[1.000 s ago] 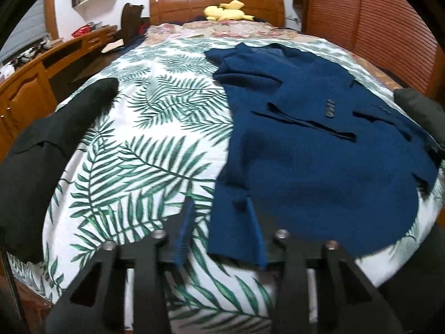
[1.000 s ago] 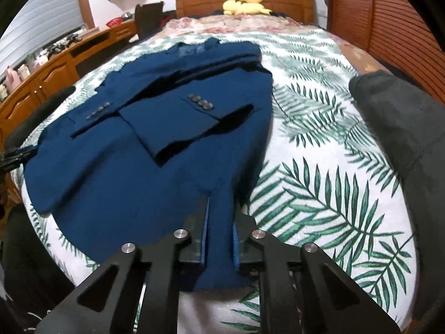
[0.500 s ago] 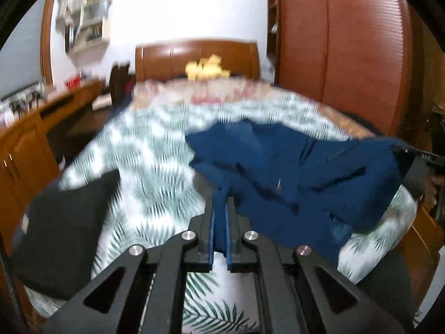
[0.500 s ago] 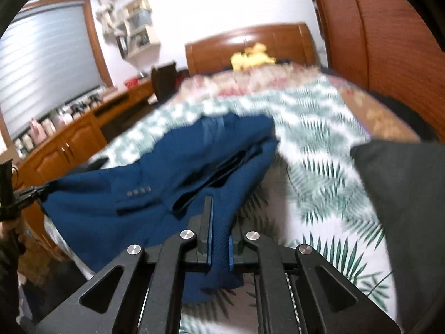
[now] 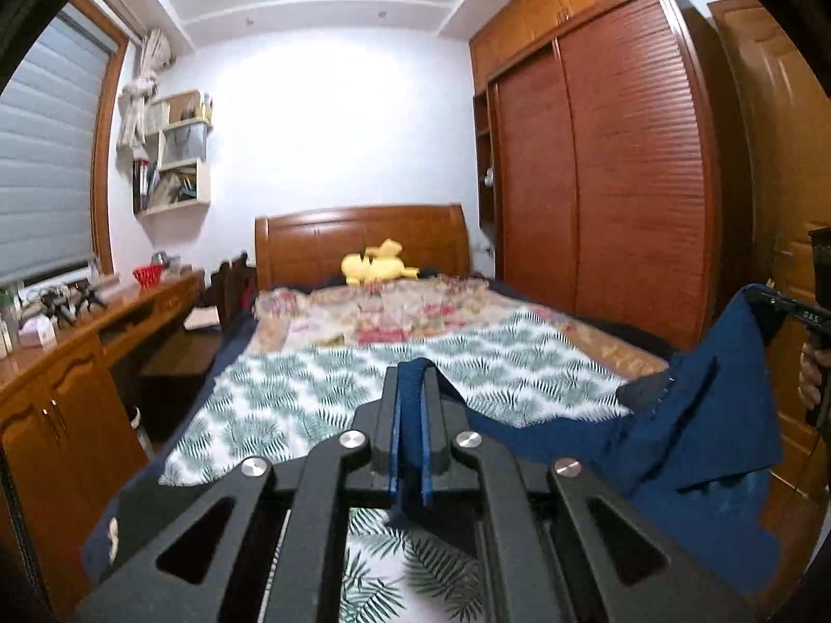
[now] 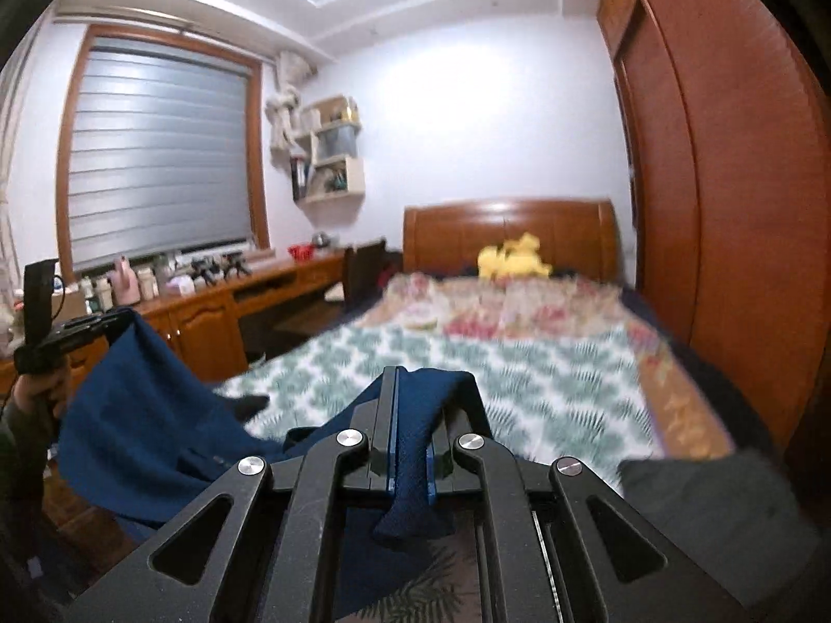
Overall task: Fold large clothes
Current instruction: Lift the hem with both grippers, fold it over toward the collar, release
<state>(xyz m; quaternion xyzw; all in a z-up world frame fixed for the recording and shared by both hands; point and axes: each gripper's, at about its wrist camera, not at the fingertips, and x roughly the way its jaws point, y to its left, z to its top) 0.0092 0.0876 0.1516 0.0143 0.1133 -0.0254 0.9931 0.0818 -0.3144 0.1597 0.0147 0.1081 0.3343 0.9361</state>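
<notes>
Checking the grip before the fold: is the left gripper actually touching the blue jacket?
Touching. In the left wrist view the left gripper is shut on the blue jacket, with cloth pinched between its blue pads and poking out beyond the fingertips.

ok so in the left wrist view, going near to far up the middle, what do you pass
left gripper shut on the navy blazer → palm-leaf bedspread → floral quilt → yellow plush toy → wooden headboard

Only one marking reads at all: small pale letters, seemingly "DAS", on the black body of the right gripper [image 5: 753, 301], seen in the left wrist view just beside the lifted navy jacket [image 5: 696, 415]. The letters are tiny and uncertain.
</notes>
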